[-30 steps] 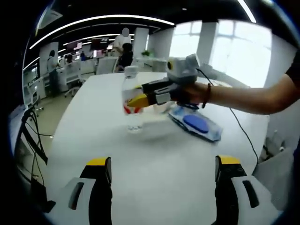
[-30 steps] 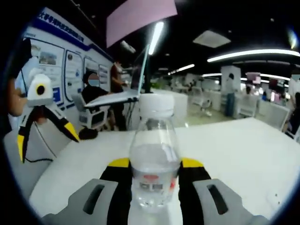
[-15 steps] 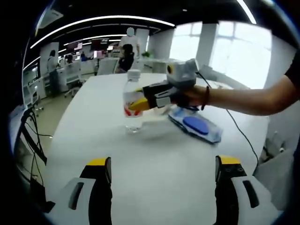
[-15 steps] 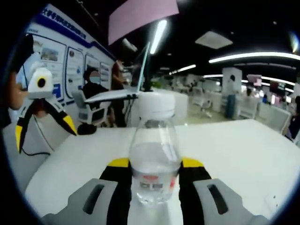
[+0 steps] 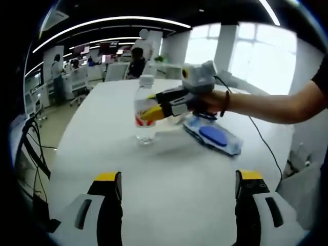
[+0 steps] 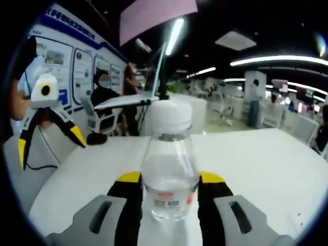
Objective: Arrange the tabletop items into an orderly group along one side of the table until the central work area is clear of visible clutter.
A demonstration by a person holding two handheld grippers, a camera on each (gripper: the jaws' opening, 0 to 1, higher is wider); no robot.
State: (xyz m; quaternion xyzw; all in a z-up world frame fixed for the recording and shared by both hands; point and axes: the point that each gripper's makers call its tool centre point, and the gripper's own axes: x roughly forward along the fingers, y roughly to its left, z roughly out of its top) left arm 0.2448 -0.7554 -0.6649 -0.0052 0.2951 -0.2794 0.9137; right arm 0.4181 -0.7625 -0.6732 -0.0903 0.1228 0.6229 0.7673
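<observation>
A clear water bottle (image 5: 145,115) with a white cap and a red label stands upright on the white table (image 5: 169,169). My right gripper (image 5: 151,108) reaches in from the right, held by a hand, and is shut on the bottle's middle. In the right gripper view the bottle (image 6: 169,177) fills the gap between the yellow-tipped jaws of the right gripper (image 6: 170,180). My left gripper (image 5: 178,180) stands open over the near part of the table with nothing between its jaws; it also hangs at the left as the left gripper (image 6: 50,145).
A flat blue and clear packet (image 5: 212,136) lies just right of the bottle. A dark cable (image 5: 262,141) runs over the table's right side. The table's left edge (image 5: 64,138) drops to the floor. Desks, chairs and people stand in the background.
The bottle in my right gripper has shifted slightly farther across the table and stands straighter. My left gripper has stayed where it was, still open.
</observation>
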